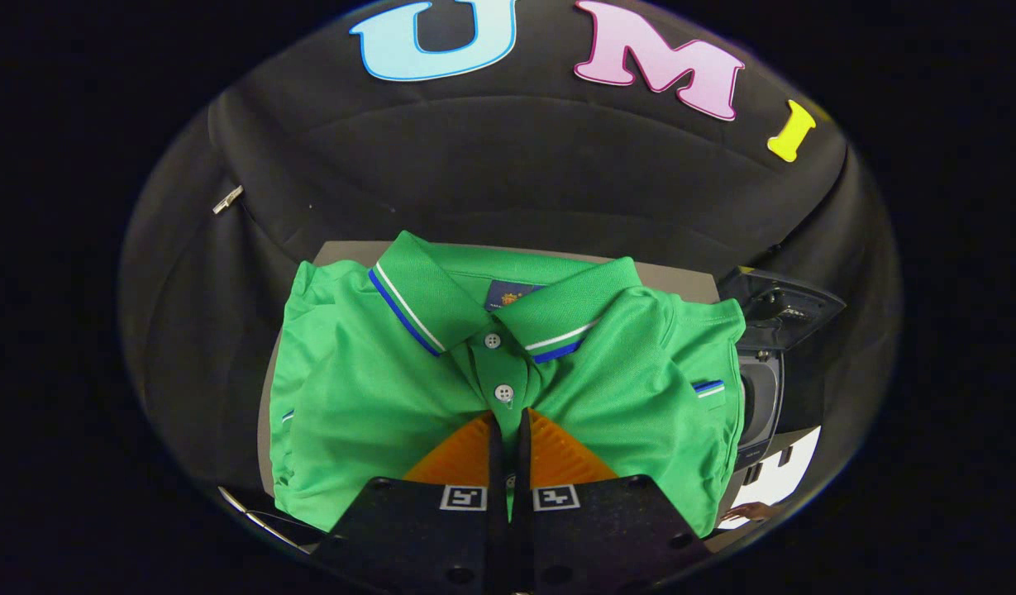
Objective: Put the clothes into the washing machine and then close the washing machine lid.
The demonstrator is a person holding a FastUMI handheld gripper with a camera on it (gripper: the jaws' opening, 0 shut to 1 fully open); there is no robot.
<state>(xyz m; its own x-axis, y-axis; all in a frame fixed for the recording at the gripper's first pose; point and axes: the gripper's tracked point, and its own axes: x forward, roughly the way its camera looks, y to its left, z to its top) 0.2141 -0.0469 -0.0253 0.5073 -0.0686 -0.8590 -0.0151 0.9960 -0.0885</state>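
A green polo shirt (375, 388) with a blue-and-white striped collar lies folded on a grey table (342, 252), spread out on both sides of my fingers. My gripper (508, 426) hovers over its lower front, shut, with the fingertips just below the second button of the placket. Only a thin dark slit shows between the fingers, and no cloth is pinched in it. Right of the shirt stands a small dark washing machine (760, 397) with its lid (780, 306) raised.
Black cloth walls close off the booth behind and to both sides of the table. A white surface (784, 475) shows below the washing machine on the right. A metal clip (226, 199) hangs on the left wall.
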